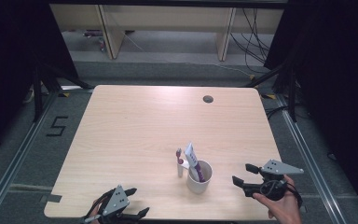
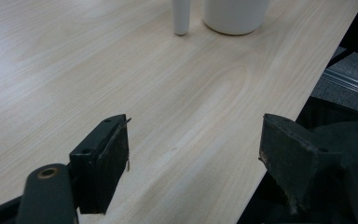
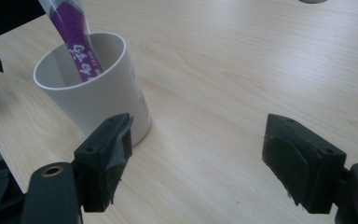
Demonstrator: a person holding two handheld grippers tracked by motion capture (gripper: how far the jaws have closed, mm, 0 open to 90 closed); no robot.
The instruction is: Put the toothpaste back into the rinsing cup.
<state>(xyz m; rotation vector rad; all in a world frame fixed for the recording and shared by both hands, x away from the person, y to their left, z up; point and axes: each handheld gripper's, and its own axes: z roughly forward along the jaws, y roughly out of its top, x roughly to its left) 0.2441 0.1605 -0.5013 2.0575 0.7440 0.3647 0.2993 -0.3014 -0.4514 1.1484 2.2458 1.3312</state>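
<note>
The table (image 1: 135, 130) lay bare apart from a small cluster near my edge. There the white cup (image 1: 199, 177) stood upright with the purple toothpaste tube (image 1: 192, 159) leaning out of it, and a toothbrush (image 1: 179, 163) stood on end just beside the cup, at its left. My right gripper (image 1: 244, 175) sat near the cup, its jaws apart and holding nothing. My left gripper (image 1: 133, 204) waited at the near edge, jaws also apart and empty. I judged the risk plain: a careless sideways reach could nudge the cup, tipping the top-heavy tube or toppling the slim toothbrush.
</note>
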